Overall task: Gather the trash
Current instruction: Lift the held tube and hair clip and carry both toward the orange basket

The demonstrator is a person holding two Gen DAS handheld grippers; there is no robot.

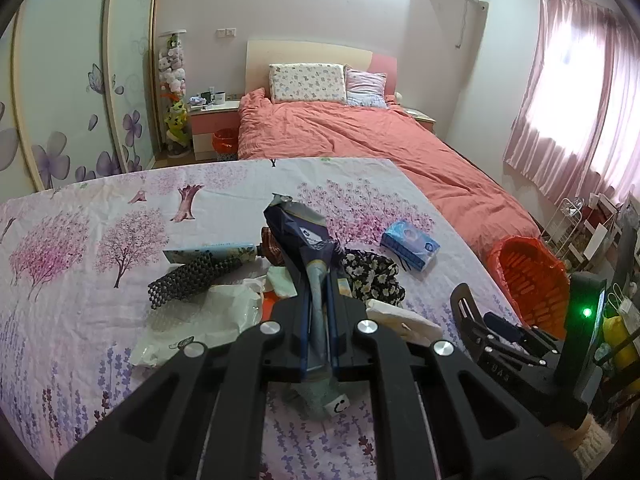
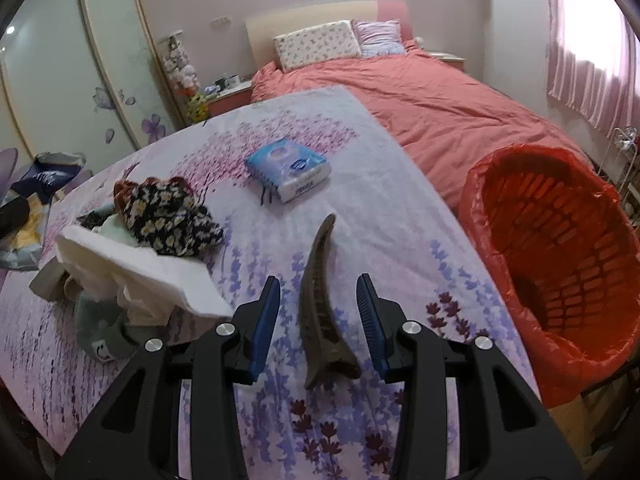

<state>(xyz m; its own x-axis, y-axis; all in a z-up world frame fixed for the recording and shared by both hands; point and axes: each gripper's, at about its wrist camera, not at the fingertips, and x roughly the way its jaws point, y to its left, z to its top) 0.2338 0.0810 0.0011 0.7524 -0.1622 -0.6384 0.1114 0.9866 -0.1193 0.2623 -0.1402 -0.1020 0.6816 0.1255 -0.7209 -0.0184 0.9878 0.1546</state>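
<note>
1. Left gripper [image 1: 318,300]: jaws pressed together on a crumpled dark blue wrapper [image 1: 298,232], which sticks up past the fingertips above the table.
2. Right gripper [image 2: 319,308]: jaws spread, blue pads clear of the brown hair clip [image 2: 320,300] lying on the cloth between them. No contact on either side.
3. Table covered by a cloth [image 2: 380,216] with a pink tree and purple flower print.
4. Trash pile near table centre, seen from the left wrist: black mesh foam [image 1: 188,278], clear plastic bag [image 1: 200,320], flat printed tube [image 1: 212,254], white tissue [image 1: 404,316].
5. Black floral fabric [image 2: 168,216] sits just behind the white tissue [image 2: 132,268] in the right wrist view.
6. Blue tissue pack [image 2: 290,170] lies alone further back on the cloth, well apart from the clip.
7. Bin [image 2: 560,256] with a red liner stands at the table's right edge, open top, interior looks empty of trash as far as visible.
8. Right gripper body shows in the left wrist view, low right, near the bin [image 1: 532,276].
9. Background: bed with coral duvet [image 1: 360,136], pink curtains [image 1: 572,92].
</note>
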